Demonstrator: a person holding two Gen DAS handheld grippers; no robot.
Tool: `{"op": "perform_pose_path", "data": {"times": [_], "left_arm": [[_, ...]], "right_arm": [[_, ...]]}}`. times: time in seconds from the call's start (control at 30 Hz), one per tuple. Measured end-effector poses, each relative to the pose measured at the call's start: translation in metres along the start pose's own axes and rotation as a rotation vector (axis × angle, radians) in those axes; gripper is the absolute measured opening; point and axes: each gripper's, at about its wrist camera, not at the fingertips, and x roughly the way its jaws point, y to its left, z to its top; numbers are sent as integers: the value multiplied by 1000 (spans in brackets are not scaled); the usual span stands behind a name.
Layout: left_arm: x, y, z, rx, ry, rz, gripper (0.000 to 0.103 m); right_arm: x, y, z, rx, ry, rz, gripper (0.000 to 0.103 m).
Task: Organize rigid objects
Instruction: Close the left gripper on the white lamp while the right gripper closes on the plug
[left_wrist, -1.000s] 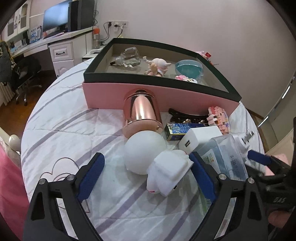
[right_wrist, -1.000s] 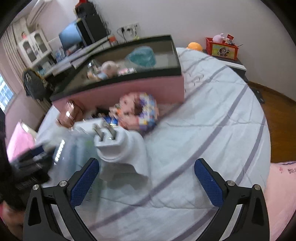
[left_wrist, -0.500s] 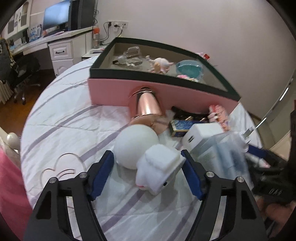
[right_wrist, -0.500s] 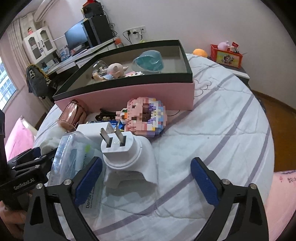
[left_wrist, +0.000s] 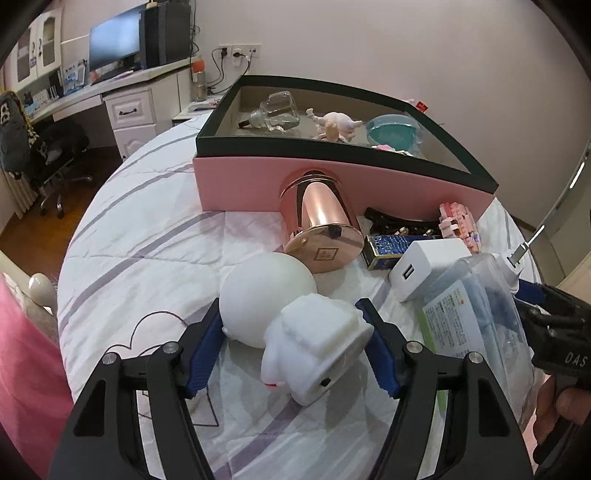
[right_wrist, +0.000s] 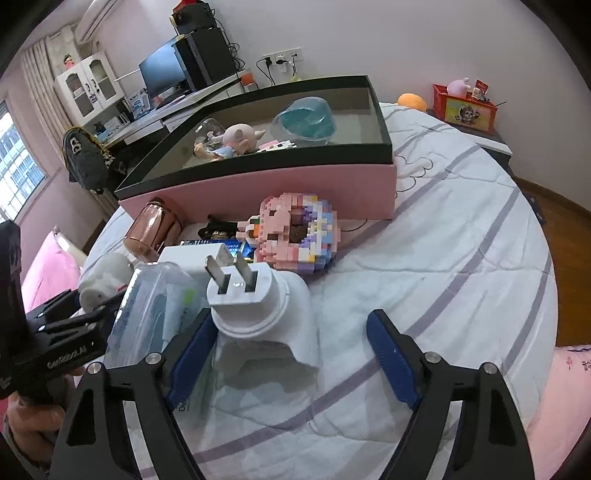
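Observation:
A white round-headed figure (left_wrist: 295, 325) lies on the striped bedspread. My left gripper (left_wrist: 290, 314) is around it, jaws closing, one blue pad on the head and the other on the body. A white plug adapter (right_wrist: 258, 306) stands prongs-up between the fingers of my right gripper (right_wrist: 290, 321). Its jaws are closing too; the left pad is at the adapter's base, and the right pad (right_wrist: 391, 362) is well apart from it. The pink box (left_wrist: 258, 184) with a dark rim stands behind and holds a glass bottle (left_wrist: 277, 114), a doll (left_wrist: 332, 123) and a teal bowl (left_wrist: 393, 129).
In front of the box lie a rose-gold cup (left_wrist: 321, 221), a black hair clip (left_wrist: 399, 223), a blue packet (left_wrist: 384, 249), a white USB charger (left_wrist: 424, 262), a clear plastic pack (left_wrist: 472, 314) and a pink block doughnut (right_wrist: 295, 229). Bare bedspread (right_wrist: 461, 277) stretches to the right.
Both pairs of jaws have narrowed. The left pads came in against the white figure. The right pads drew closer around the plug adapter, which has not moved.

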Motion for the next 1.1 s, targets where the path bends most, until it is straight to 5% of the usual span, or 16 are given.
{"op": "perform_pose_path", "data": {"times": [0.4, 0.7, 0.83, 1.1], "left_arm": [[-1, 2, 0, 5, 9, 4, 71], [0, -3, -2, 30, -9, 23, 71], [-1, -2, -3, 28, -16, 14, 70], [-11, 7, -2, 8, -25, -9, 70]], "right_arm": [[-1, -16, 2, 25, 41, 135, 78], [6, 7, 1, -34, 4, 62, 76], [7, 10, -4, -30, 9, 38, 55], [-6, 7, -12, -11, -7, 39, 55]]}}
